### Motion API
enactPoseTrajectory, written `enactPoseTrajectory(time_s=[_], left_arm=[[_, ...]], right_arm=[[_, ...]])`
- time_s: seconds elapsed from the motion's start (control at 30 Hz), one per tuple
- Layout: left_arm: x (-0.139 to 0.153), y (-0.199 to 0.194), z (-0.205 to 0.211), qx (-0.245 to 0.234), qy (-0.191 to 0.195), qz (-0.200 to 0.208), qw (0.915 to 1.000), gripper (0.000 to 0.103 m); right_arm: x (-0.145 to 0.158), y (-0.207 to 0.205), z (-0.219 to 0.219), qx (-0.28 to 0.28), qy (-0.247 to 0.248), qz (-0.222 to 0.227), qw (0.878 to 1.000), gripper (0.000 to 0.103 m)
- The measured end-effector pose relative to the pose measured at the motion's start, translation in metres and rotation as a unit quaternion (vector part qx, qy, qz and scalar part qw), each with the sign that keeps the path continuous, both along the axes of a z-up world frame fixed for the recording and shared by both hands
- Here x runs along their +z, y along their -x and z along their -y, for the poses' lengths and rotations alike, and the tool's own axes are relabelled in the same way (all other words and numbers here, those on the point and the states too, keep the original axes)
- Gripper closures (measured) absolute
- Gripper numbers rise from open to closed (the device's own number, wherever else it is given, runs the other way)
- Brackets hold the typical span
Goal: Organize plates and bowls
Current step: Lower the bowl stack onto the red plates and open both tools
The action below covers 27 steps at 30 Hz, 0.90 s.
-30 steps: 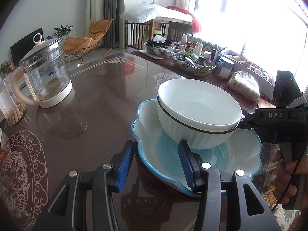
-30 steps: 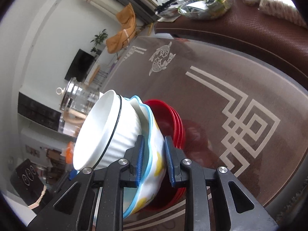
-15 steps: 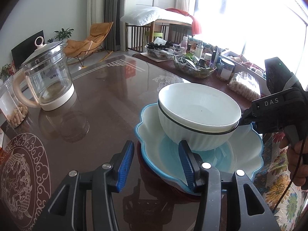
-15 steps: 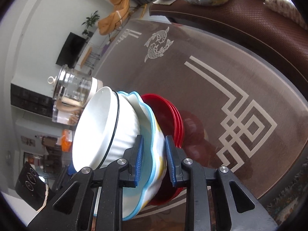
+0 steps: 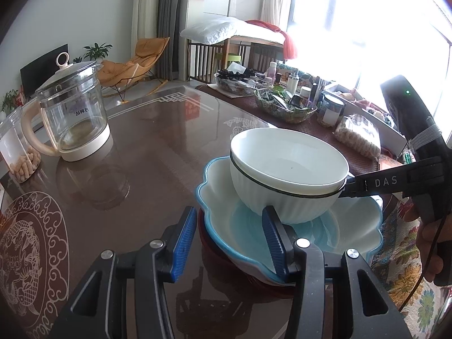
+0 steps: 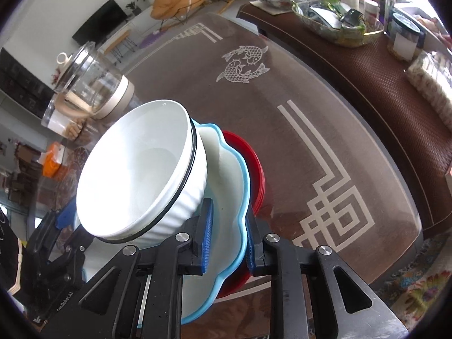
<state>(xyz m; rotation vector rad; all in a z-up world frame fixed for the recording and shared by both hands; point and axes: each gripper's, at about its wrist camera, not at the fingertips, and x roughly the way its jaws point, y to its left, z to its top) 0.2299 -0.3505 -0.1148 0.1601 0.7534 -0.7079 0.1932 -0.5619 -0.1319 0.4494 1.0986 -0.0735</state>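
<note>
White bowl (image 6: 141,175) sits in the blue dish (image 6: 226,197), over red plates (image 6: 255,169): stacking looks nearly done. My right gripper (image 6: 227,237) is closing on the dish rim; my left gripper (image 5: 228,243) straddles the near rim half-open, gripping nothing.

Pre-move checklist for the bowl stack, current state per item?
1. Right gripper on the blue dish rim: ok, jaws straddle the rim and are closing.
2. Left gripper on the blue dish's near rim: not ok, one finger inside the dish, the other outside, jaws wide.
3. White bowl seated in the dish: ok, upright.
4. Red plates under the dish: ok, stacked.
5. Kettle clear of the stack: ok.
6. Dish resting on or lifted off the plates: cannot tell.
</note>
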Motion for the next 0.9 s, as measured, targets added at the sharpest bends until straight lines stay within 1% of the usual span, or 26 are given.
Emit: enactPoseTrajectory(time_s=[0.07, 0.1, 0.13, 0.2, 0.23, 0.3, 0.33, 0.37, 0.4, 0.43, 0.5, 0.57, 0.6, 0.63, 0.7, 0.73, 0.77, 0.83, 0.87, 0.9], left_arm=[[-0.001, 0.000, 0.001, 0.001, -0.002, -0.001, 1.0000, 0.055], [-0.001, 0.000, 0.001, 0.001, -0.002, -0.001, 1.0000, 0.055], [0.000, 0.000, 0.001, 0.001, -0.003, -0.001, 1.0000, 0.055], [-0.001, 0.000, 0.001, 0.000, -0.004, -0.002, 1.0000, 0.055], [-0.001, 0.000, 0.001, 0.000, -0.004, -0.002, 1.0000, 0.055], [-0.001, -0.002, 0.001, 0.002, -0.003, -0.004, 1.0000, 0.054], [-0.001, -0.002, 0.002, 0.003, -0.004, -0.005, 1.0000, 0.055], [0.000, -0.002, 0.002, 0.004, -0.005, -0.005, 1.0000, 0.055], [0.000, -0.002, 0.002, 0.004, -0.006, -0.004, 1.0000, 0.055], [0.000, -0.001, 0.003, 0.005, -0.006, -0.004, 1.0000, 0.055], [0.000, -0.001, 0.002, 0.004, -0.007, -0.002, 1.0000, 0.054], [0.000, 0.000, 0.002, 0.005, -0.006, 0.000, 1.0000, 0.054], [0.000, 0.000, 0.002, 0.005, -0.005, 0.000, 1.0000, 0.054], [0.000, 0.000, 0.001, 0.005, -0.004, 0.000, 1.0000, 0.054], [-0.001, 0.000, 0.001, 0.006, -0.001, 0.000, 1.0000, 0.054], [-0.001, 0.000, 0.001, 0.007, 0.001, 0.000, 1.0000, 0.054], [-0.001, 0.000, 0.000, 0.006, 0.002, 0.001, 1.0000, 0.054], [0.000, 0.000, 0.001, 0.005, 0.001, 0.003, 1.0000, 0.054], [0.000, 0.000, 0.002, 0.006, 0.000, 0.003, 1.0000, 0.054], [0.000, 0.000, 0.002, 0.008, 0.000, 0.005, 1.0000, 0.054]], right_arm=[[0.001, 0.000, 0.001, -0.004, -0.001, -0.001, 1.000, 0.080], [0.001, 0.000, 0.006, -0.014, -0.022, -0.002, 1.000, 0.080], [-0.001, 0.001, 0.016, -0.031, -0.061, 0.001, 0.998, 0.079], [-0.010, 0.005, 0.035, -0.063, -0.147, 0.010, 0.987, 0.078], [-0.014, 0.006, 0.041, -0.067, -0.177, 0.014, 0.982, 0.077], [-0.018, 0.009, 0.048, -0.068, -0.206, 0.023, 0.976, 0.077], [-0.019, 0.011, 0.050, -0.073, -0.213, 0.026, 0.974, 0.076], [-0.017, 0.011, 0.047, -0.070, -0.202, 0.027, 0.977, 0.076], [-0.013, 0.009, 0.042, -0.060, -0.180, 0.025, 0.982, 0.077], [-0.009, 0.007, 0.036, -0.048, -0.151, 0.020, 0.987, 0.078], [-0.001, 0.000, 0.016, -0.015, -0.077, 0.005, 0.997, 0.078], [0.002, -0.007, 0.000, 0.005, -0.025, -0.014, 1.000, 0.079], [0.002, -0.008, 0.002, 0.001, -0.029, -0.019, 0.999, 0.079], [0.000, -0.008, 0.011, -0.011, -0.059, -0.018, 0.998, 0.079], [-0.010, -0.002, 0.036, -0.049, -0.154, -0.006, 0.987, 0.078], [-0.013, 0.000, 0.042, -0.052, -0.180, -0.001, 0.982, 0.077], [-0.016, 0.003, 0.046, -0.054, -0.199, 0.003, 0.979, 0.077], [-0.018, 0.009, 0.053, -0.076, -0.232, 0.009, 0.970, 0.076], [-0.017, 0.010, 0.053, -0.076, -0.230, 0.011, 0.970, 0.076], [-0.014, 0.010, 0.050, -0.071, -0.216, 0.013, 0.974, 0.077]])
